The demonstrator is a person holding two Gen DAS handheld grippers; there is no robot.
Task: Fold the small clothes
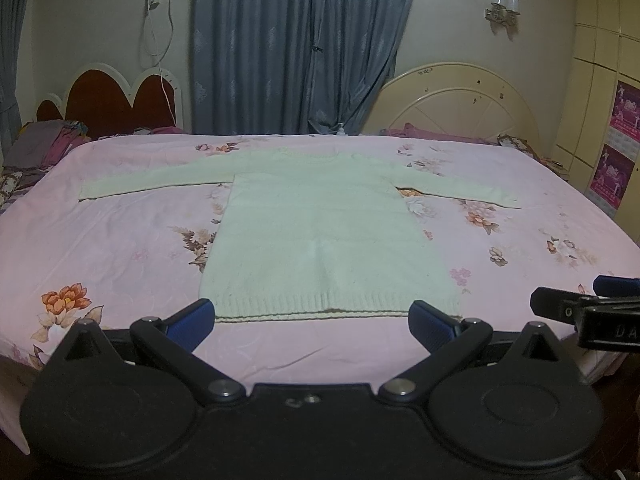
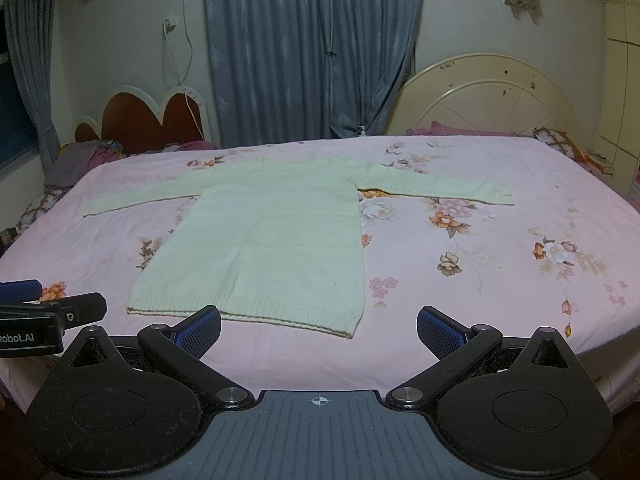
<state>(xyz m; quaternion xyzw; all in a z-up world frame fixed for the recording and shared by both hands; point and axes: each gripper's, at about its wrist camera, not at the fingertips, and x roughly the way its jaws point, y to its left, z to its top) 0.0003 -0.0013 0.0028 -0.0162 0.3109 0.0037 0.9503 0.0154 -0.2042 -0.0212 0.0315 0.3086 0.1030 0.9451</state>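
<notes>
Here the sweater [image 1: 324,236] lies flat on the bed [image 1: 120,240], spread out in full on the pink floral sheet, with nothing holding it. It is a pale, cream-green knit. Going from left to right: its left sleeve [image 1: 152,182] stretches straight out toward the left side of the bed, ending in a squared cuff; the body runs down the middle as a smooth, nearly rectangular panel with only a faint crease low in the centre; the right sleeve [image 1: 460,192] reaches out the other way, angling slightly toward me at the cuff. The neckline sits at the far end, toward the blue curtain [image 1: 296,48]. The ribbed hem [image 1: 332,308] is the nearest edge, and a thin darker line shows along its bottom.

My left gripper [image 1: 312,322] hovers just short of that hem, fingers spread wide apart and empty, the blue pads [image 1: 192,320] flanking the hem's two corners in its own view. My right gripper [image 2: 319,330] is held just beside it to the right, also wide apart with nothing between its pads [image 2: 440,330]; from its camera the sweater [image 2: 264,236] sits left of centre, the hem's right corner near its left pad.
</notes>
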